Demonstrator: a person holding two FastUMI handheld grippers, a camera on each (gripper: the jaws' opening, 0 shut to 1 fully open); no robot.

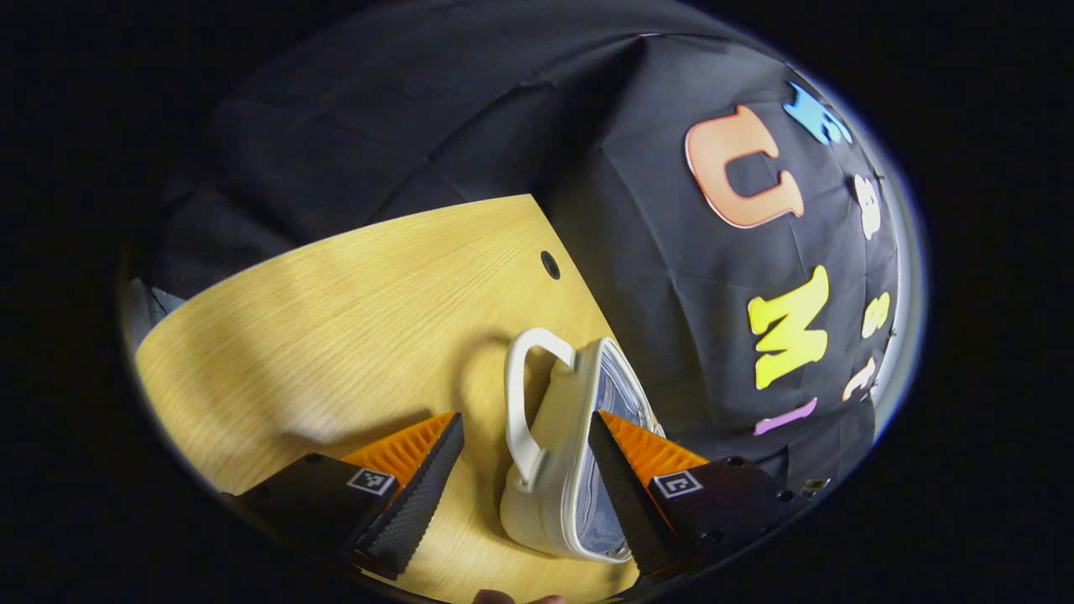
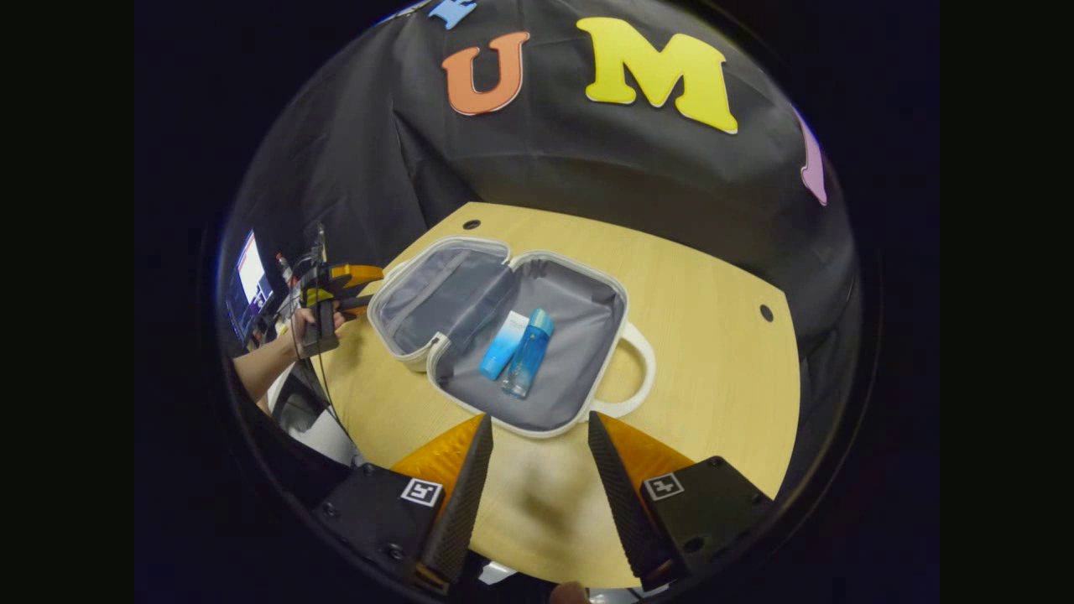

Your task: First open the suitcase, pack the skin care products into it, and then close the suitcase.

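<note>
Suitcase (image 2: 503,335) lies wide open on the wooden table (image 2: 722,403), straight ahead of your right gripper (image 2: 537,470) and just beyond its fingertips. Both halves show a grey lining; the deeper half, with the white handle (image 2: 638,369) on its side, is the one nearer that gripper. In it rest two skin care products side by side and touching: a blue bottle (image 2: 529,362) and a pale blue box (image 2: 502,346). Your right gripper hangs over bare table with its jaws spread and nothing between them.

In the right gripper view your left gripper (image 2: 344,285) sits past the far half of the case, close to its rim, held in a hand (image 2: 309,323); whether it touches the shell is hard to tell. In the left gripper view the case's shell (image 1: 558,453) rises edge-on between your left gripper's (image 1: 524,470) spread fingers, handle (image 1: 520,403) toward the left finger. The right finger overlaps the rim, though you cannot tell that either finger presses on it.
</note>
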